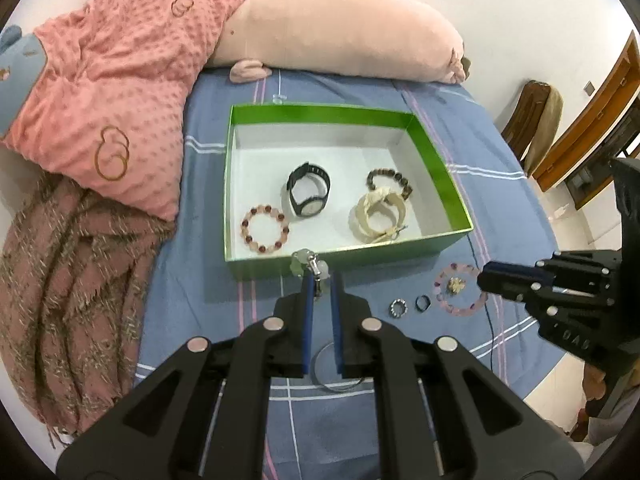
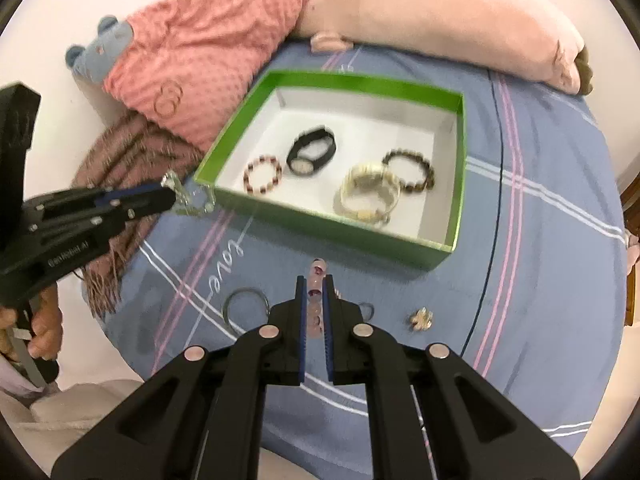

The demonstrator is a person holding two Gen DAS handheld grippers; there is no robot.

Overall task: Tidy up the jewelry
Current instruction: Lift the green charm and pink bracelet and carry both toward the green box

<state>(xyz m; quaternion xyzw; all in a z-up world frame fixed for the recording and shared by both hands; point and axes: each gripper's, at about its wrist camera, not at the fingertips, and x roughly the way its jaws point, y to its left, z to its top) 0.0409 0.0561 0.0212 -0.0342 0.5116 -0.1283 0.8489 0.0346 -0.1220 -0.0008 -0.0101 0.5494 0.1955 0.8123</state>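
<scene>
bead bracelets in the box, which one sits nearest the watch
The pink-and-red bracelet, just beside the black watch. The brown bracelet lies farther off, against the cream bangle.

The right gripper (image 2: 315, 280) is clamped on a pale pink beaded bracelet (image 2: 317, 272) that pokes out past its tips. Beyond the jaws sits the green box (image 2: 332, 222); left of them lies a metal ring (image 2: 245, 304), right a small gold ornament (image 2: 420, 317).

Bedsheet (image 2: 532, 240): "love" in white script, near the green box. Left gripper (image 2: 170, 192): white lettering on its black body, roughly "GenRobot AI". Right gripper (image 1: 486, 280): embossed letters, unreadable.
</scene>
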